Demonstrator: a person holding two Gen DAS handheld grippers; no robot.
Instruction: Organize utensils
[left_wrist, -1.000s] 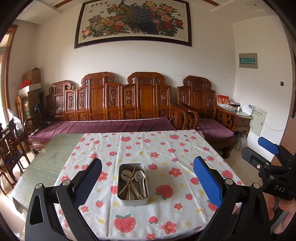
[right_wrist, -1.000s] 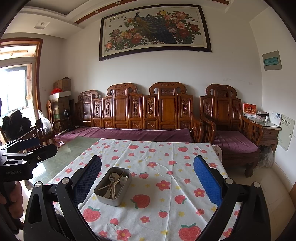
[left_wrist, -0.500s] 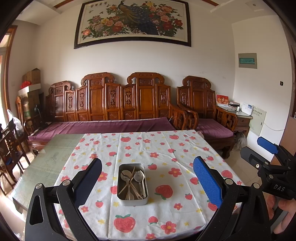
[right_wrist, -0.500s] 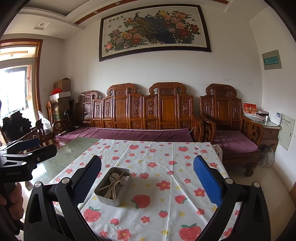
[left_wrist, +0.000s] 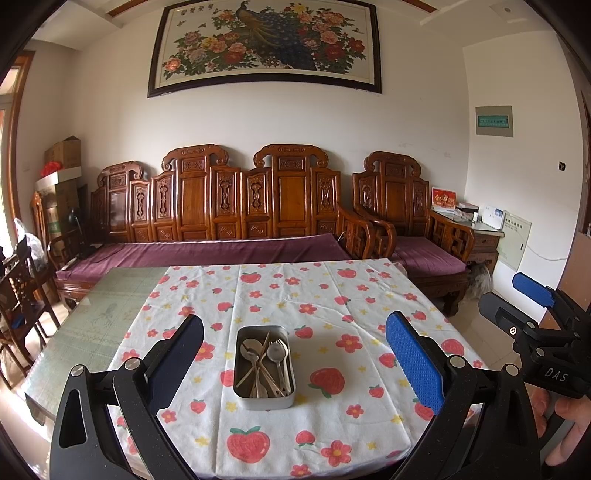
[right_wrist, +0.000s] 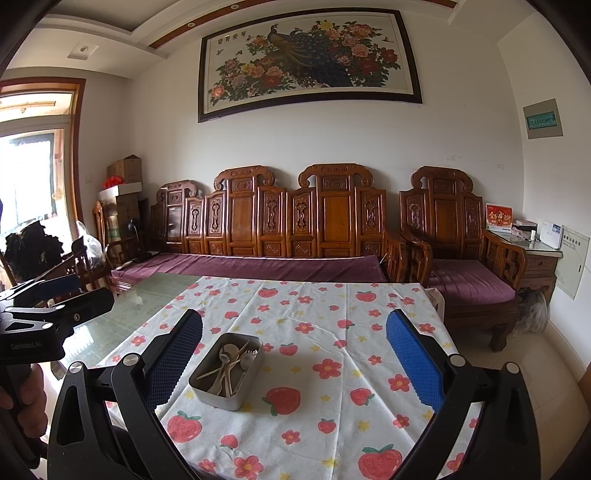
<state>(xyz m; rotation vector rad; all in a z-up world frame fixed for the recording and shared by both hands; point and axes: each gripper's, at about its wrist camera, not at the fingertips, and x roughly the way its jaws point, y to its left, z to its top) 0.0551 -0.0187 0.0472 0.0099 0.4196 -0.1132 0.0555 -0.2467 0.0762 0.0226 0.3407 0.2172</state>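
A rectangular metal tin (left_wrist: 243, 391) sits on the strawberry-print tablecloth (left_wrist: 332, 302). It holds spoons, a fork and chopsticks (left_wrist: 264, 360) in a mixed pile. It also shows in the right wrist view (right_wrist: 207, 384). My left gripper (left_wrist: 293, 356) is open and empty, held above the near table edge with the tin between its fingers in view. My right gripper (right_wrist: 293, 354) is open and empty, to the right of the tin. It also shows at the right edge of the left wrist view (left_wrist: 517, 299).
The cloth covers the right part of a glass-topped table (left_wrist: 92, 325). A carved wooden sofa with purple cushions (left_wrist: 221, 251) stands behind the table. A wooden armchair (left_wrist: 406, 236) and side cabinet (left_wrist: 484, 236) are at the back right. Dark chairs (left_wrist: 18, 295) stand at the left.
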